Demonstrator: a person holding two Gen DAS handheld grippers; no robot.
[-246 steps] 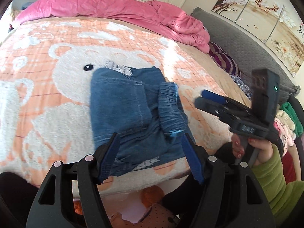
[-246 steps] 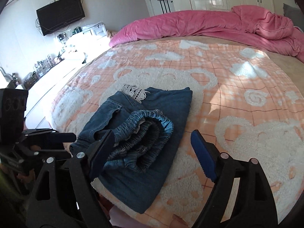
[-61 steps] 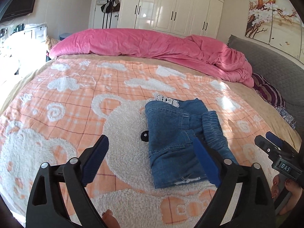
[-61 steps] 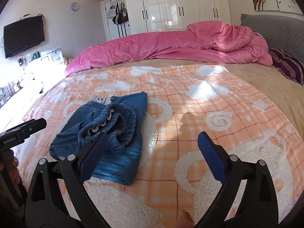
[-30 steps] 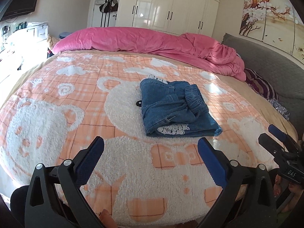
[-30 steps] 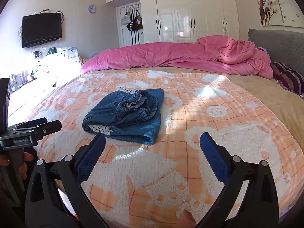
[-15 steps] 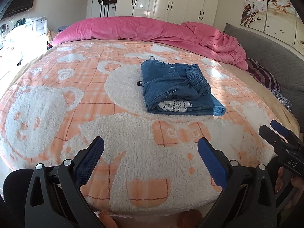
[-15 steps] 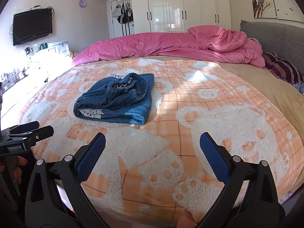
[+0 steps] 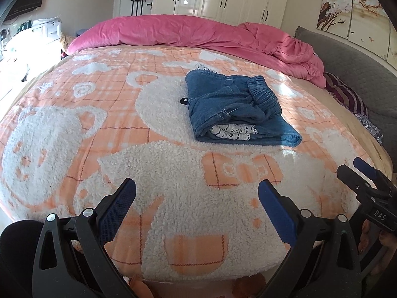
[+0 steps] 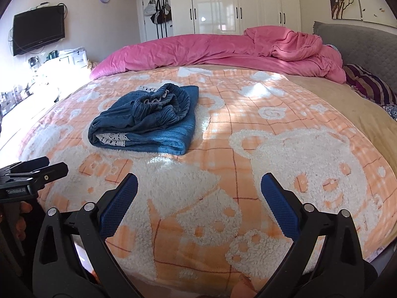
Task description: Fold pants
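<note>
Folded jeans (image 9: 235,109) sit on the bear-print blanket (image 9: 74,114), well apart from both tongs. Left tongs (image 9: 197,207) spread wide, gripping nothing; right tongs (image 10: 198,202) likewise, their housing reading "DAS" in the left view.

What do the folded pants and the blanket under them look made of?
Pants: blue denim by the weave and stitched seams, matte, with white lace-like trim at the fold. Blanket: fluffy fleece or sherpa, judging by its curly white pile on orange check.
</note>
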